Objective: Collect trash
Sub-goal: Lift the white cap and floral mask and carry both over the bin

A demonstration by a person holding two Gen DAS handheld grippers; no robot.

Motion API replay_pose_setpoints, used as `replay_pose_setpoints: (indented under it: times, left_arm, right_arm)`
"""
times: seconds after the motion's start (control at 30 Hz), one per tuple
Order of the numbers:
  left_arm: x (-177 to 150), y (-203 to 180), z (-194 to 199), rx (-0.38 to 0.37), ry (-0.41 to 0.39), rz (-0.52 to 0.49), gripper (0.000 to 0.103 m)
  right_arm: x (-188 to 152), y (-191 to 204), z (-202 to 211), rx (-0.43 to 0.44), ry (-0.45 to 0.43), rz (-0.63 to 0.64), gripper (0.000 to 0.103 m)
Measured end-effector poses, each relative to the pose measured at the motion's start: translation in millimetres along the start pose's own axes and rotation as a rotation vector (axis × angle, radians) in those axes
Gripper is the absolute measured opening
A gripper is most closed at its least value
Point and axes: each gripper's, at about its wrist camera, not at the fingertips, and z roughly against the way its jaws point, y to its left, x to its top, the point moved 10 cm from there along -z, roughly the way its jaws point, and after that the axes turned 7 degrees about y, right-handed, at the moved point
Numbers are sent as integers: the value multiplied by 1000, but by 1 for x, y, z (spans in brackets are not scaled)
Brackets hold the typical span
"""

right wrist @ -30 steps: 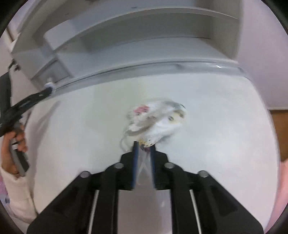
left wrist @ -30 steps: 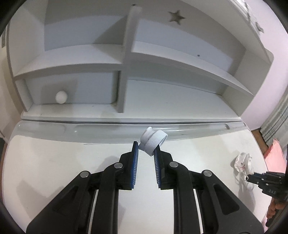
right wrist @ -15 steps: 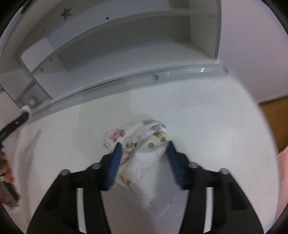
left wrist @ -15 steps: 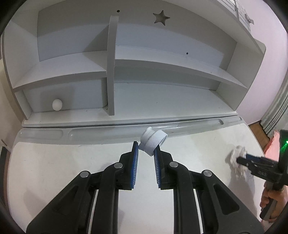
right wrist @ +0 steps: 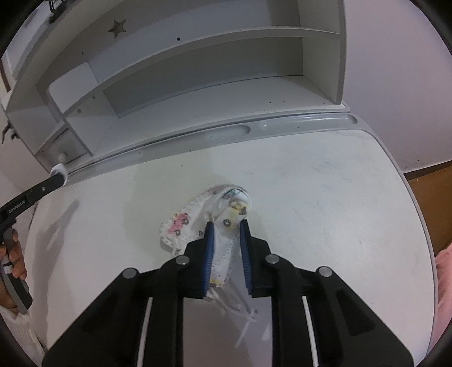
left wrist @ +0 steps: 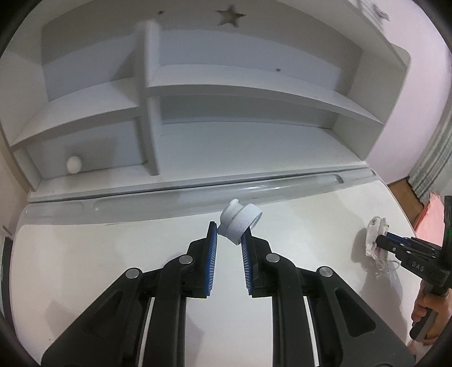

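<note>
In my left gripper (left wrist: 228, 235) I have a white ribbed bottle cap (left wrist: 240, 223), clamped between the blue pads right at their tips; it sits tilted, its open mouth turned up and away from me, with a smaller white piece stuck to its far side. It hangs over the back part of the white desk (left wrist: 84, 268), close to the grey grooved strip (left wrist: 141, 201) that runs along the desk's rear edge.

My right gripper (right wrist: 226, 225) has just been closing, and its jaws now pinch a crumpled face mask (right wrist: 226, 217) (white, printed with small flowers and pink patches). Part of the mask bulges out past the fingertips and to their left, part runs back between the pads, and its thin white ear loops trail toward me on the desktop. The mask rests on the desk near its middle, nearer the right edge as the left camera sees it.

Behind the strip stands a white shelf unit (left wrist: 254, 93) with a star cut-out (left wrist: 230, 15). A small white ball (left wrist: 74, 163) lies in its lower left compartment.
</note>
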Motion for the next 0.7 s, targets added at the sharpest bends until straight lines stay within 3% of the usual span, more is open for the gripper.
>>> replay_pose_setpoints:
  times: [0.1,0.2,0.33,0.37,0.43,0.57,0.7]
  left_arm:
    - [-3,-41,6,-45,0,-59,16]
    - [-10,-111,13,-118,-9,-159,16]
    - [-35,-242,30,-246,-13,-368,16]
    - [-52,-293,37,-302,-10,-450,16]
    - [-77,-354,45,-371,1,-548,16]
    - [-172,-497,58,-521,65,-808,16]
    - [-264,-577,36,-559,157,-999,16]
  right_arm:
    - [-4,-21,30,24,-48,-38,19]
    - [-14,-59,73,-28,-106,-64,19]
    - [-52,-133,138,-122,-163,-130,19]
    - [-67,-155,154,-145,-174,-158,19]
    - [-102,-201,185,-197,-189,-221,19]
    - [-184,-290,231,-298,-193,-375,19]
    - [-276,-369,234,-330,-135,-550,19]
